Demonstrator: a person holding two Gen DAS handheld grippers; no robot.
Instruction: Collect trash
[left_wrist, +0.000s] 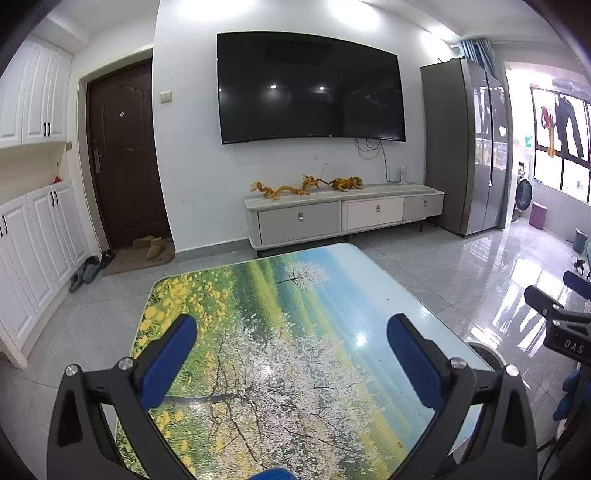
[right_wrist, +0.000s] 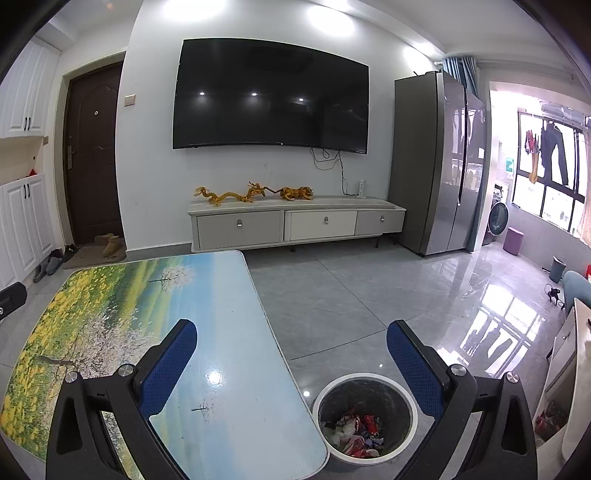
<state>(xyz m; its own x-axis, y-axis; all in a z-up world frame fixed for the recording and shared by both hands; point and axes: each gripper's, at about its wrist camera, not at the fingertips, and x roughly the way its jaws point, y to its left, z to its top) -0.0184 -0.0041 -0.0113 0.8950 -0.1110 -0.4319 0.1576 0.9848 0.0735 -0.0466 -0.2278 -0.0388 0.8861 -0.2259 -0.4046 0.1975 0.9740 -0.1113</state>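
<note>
- left claw (left_wrist: 291, 345) gapes wide, empty, over the glossy desk printed with a blossom-tree landscape (left_wrist: 258, 314).
- right claw (right_wrist: 291, 345) wide too — empty, above the desk's right edge.
- crumpled wrapper trash (right_wrist: 356, 430) lies in the round white-rimmed bin (right_wrist: 365, 376) on the floor, just right of the desk.

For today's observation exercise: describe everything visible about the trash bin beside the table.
The trash bin is round, with a white rim and a dark liner. It stands upright and open on the grey tile floor, close against the table's right edge. Crumpled wrappers, red, white and purple, cover its bottom. Nothing grips it.
</note>
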